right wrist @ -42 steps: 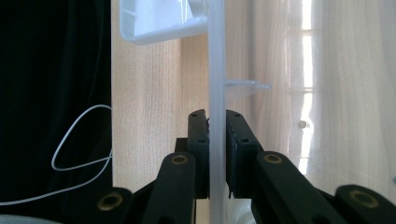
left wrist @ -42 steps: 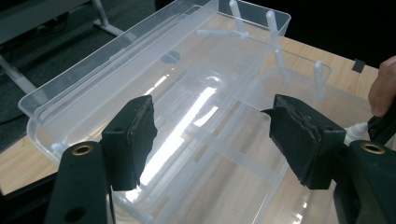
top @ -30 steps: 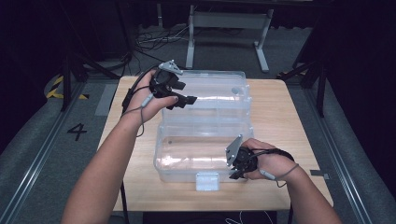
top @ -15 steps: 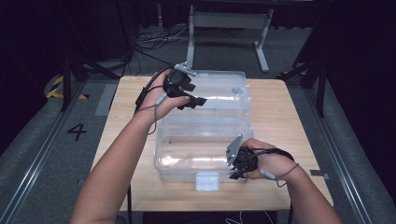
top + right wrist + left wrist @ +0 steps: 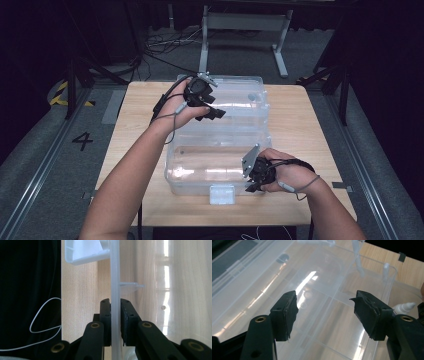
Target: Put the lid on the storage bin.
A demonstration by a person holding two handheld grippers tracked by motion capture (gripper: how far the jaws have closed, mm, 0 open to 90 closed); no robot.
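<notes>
My right gripper (image 5: 115, 322) has its fingers clamped on the front rim of the clear plastic box (image 5: 220, 165). My left gripper (image 5: 325, 315) has fingers spread wide and just been narrowing, nothing between them, over the open lid (image 5: 240, 102) at 12 o'clock. The box sits mid-surface (image 5: 135, 125), transparent, white latch (image 5: 222, 194) at 6 o'clock.
</notes>
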